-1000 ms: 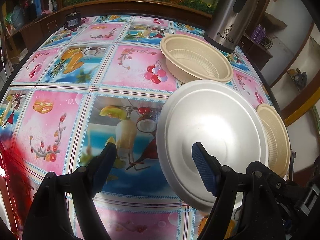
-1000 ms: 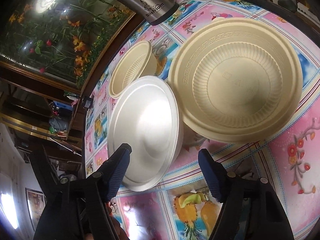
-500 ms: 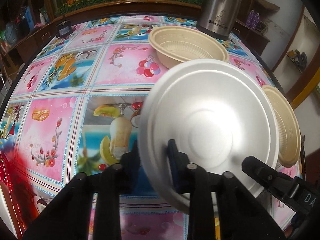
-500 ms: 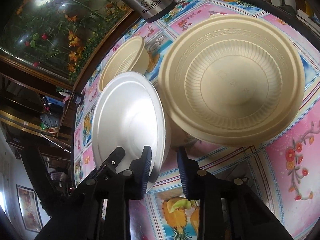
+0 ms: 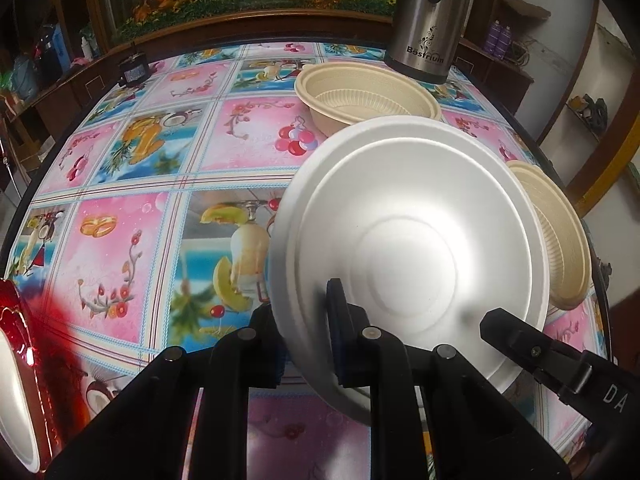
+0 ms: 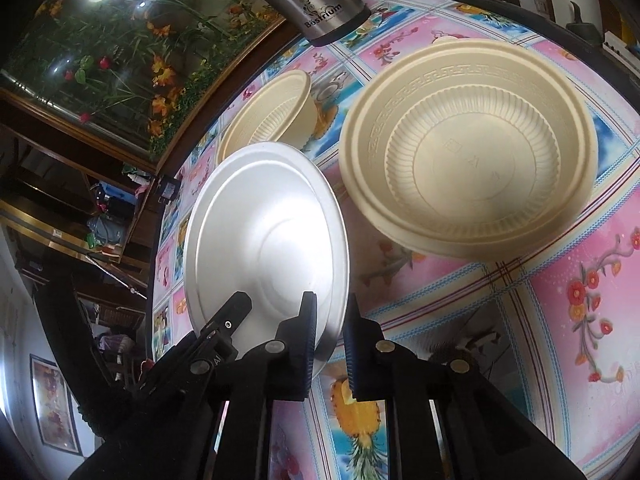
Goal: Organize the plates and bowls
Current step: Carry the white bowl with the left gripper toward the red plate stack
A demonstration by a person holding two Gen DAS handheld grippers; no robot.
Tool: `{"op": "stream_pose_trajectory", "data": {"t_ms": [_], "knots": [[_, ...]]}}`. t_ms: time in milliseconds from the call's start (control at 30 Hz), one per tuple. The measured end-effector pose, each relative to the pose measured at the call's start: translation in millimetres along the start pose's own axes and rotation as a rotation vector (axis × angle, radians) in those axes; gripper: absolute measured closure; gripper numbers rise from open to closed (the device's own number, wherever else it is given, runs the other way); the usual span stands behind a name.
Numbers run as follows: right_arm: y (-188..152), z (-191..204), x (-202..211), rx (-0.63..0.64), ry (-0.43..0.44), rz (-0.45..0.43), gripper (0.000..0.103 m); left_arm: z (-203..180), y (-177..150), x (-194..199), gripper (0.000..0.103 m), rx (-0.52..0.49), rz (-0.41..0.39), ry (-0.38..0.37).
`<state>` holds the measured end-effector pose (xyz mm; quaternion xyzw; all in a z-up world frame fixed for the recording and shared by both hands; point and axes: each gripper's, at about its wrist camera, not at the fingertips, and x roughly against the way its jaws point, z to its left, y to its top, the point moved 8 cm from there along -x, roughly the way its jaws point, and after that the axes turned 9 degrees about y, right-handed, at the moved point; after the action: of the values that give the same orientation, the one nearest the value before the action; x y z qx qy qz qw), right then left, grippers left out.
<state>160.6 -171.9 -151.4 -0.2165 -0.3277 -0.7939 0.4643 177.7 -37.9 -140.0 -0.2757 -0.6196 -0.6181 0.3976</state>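
Left wrist view: white plate (image 5: 408,248) tilted on edge, its near rim pinched between the fingers of the left gripper (image 5: 308,344), which are closed on it.
Right wrist view: same white plate (image 6: 264,248), its near rim caught between the closed fingers of the right gripper (image 6: 330,344); a tip of the left gripper shows just left of them.
Plate position: raised off the tabletop (image 5: 160,168), face turned toward both cameras, spreading up and away from the fingers.
Key relation: both hands hold the same near edge side by side, so neither is clearer of the plate; it is round, with no long axis to align.
Nearest bowl: cream bowl (image 6: 468,148) lies ahead and to the right of the right fingers, just beside the plate's far edge.
Far bowl: second cream bowl (image 5: 368,96) sits beyond the plate, near the steel flask (image 5: 432,20).
Count: one white plate, two cream bowls, one flask.
Judgement: the plate probably has to be carried to one place, so one hand will likely need to let go.
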Motion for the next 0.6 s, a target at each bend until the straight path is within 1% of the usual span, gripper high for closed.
{"op": "stream_pose_trajectory", "data": {"t_ms": [600], "knots": [[-43.2, 5.3, 32.2, 0.052, 0.001, -0.001, 0.09, 10.3, -30.1, 31.4, 0.088, -0.008, -0.029, -0.003]]}}
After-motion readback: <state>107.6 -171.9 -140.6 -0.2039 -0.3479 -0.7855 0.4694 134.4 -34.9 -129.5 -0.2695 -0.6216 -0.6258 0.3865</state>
